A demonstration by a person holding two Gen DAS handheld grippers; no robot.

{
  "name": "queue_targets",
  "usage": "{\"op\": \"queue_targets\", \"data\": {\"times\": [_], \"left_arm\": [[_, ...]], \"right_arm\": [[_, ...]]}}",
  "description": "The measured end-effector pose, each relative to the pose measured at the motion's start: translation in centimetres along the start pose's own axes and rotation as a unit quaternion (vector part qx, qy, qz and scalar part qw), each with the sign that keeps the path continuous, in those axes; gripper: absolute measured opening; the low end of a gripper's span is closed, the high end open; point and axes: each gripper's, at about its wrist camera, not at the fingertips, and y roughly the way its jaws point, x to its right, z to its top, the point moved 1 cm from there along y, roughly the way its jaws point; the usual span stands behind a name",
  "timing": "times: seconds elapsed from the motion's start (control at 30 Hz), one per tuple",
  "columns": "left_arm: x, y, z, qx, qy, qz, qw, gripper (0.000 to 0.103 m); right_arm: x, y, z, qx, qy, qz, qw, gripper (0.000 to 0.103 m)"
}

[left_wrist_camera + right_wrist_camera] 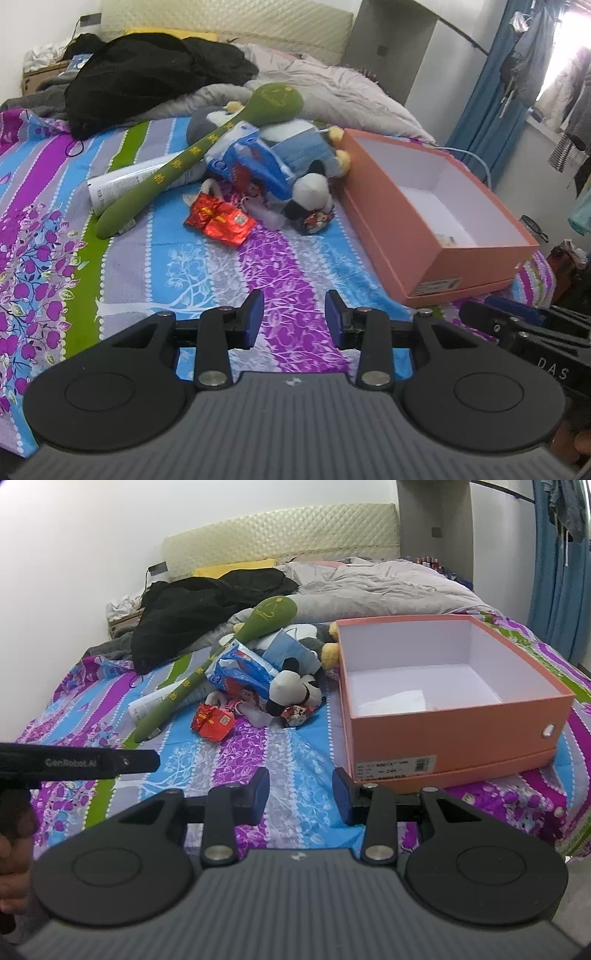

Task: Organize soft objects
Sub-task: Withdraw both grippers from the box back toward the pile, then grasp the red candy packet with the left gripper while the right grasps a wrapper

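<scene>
A heap of soft things lies mid-bed: a long green plush stick (177,162) (207,664), a black-and-white plush toy (310,192) (291,686), a blue plastic bag (255,158) (240,668) and a red foil packet (218,219) (213,720). Right of the heap stands an open orange box (476,266) (443,734) with white paper inside. My left gripper (294,317) hangs over the striped sheet short of the heap, jaws apart with nothing between them. My right gripper (301,795) is also open and empty, near the box's front left corner.
A black garment (147,74) (199,613) and a grey quilt (332,88) (388,583) cover the bed's far half. A white tube (122,184) lies under the green stick. Blue curtains (491,92) hang at the right. The floral bedsheet (295,258) is bare in front of both grippers.
</scene>
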Motion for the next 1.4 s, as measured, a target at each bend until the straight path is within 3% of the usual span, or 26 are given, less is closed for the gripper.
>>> {"op": "queue_targets", "data": {"times": [0.5,0.8,0.87,0.97,1.4], "left_arm": [[-5.4,10.2,3.1,-0.016,-0.037,0.030,0.9987,0.049],[-8.5,15.5,4.9,-0.020,-0.077,0.046,0.9958,0.064],[-9.3,16.5,5.5,-0.020,-0.080,0.052,0.9952,0.065],[-10.2,17.7,6.3,-0.019,-0.075,0.064,0.9950,0.066],[-11.9,22.4,7.5,-0.020,-0.061,0.071,0.9954,0.067]], "right_arm": [[-2.8,10.7,1.3,-0.018,-0.041,0.004,0.999,0.041],[-3.2,18.2,2.4,-0.046,-0.036,0.010,0.998,0.041],[-3.3,19.5,2.7,-0.048,-0.034,0.011,0.998,0.048],[-3.5,20.9,3.1,-0.041,-0.034,0.002,0.999,0.062],[-2.7,25.8,4.0,-0.037,-0.032,-0.074,0.996,0.062]]}}
